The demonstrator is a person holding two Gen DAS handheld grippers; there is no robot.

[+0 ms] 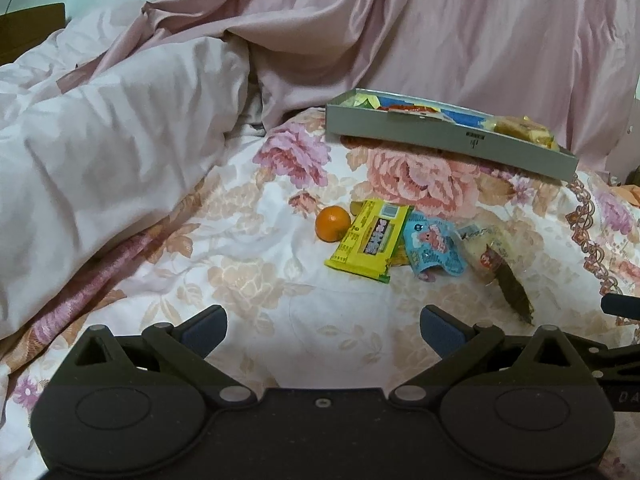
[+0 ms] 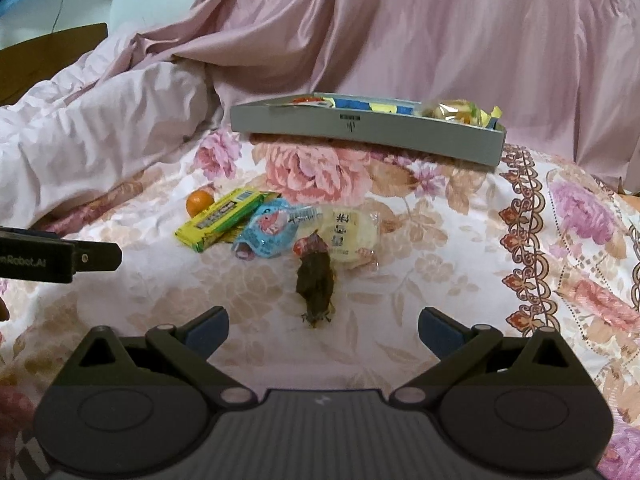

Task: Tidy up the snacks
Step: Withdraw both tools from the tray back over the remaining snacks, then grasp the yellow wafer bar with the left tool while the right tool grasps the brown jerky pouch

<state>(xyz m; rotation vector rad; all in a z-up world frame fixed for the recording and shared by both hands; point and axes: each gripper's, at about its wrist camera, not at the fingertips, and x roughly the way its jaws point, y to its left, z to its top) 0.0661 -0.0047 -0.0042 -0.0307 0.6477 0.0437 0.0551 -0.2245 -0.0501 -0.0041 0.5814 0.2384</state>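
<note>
Both the left hand-held gripper [image 1: 323,330] and the right hand-held gripper [image 2: 323,330] hover over the bed [image 1: 248,280], fingers spread wide and empty. Ahead lie an orange [image 1: 333,223], a yellow pack [image 1: 370,239], a blue pouch [image 1: 434,249] and a brown packet [image 2: 315,280], clustered together, with the gray tray [image 1: 448,138] of snacks beyond them.

I saw glossy plastic wrappers [image 2: 224,220] in front of a matt grey cardboard box [image 2: 360,130]; behind the box, pink cloth [image 2: 400,32] had a satin sheen; my grippers' fingers [image 1: 204,330] looked matt.
</note>
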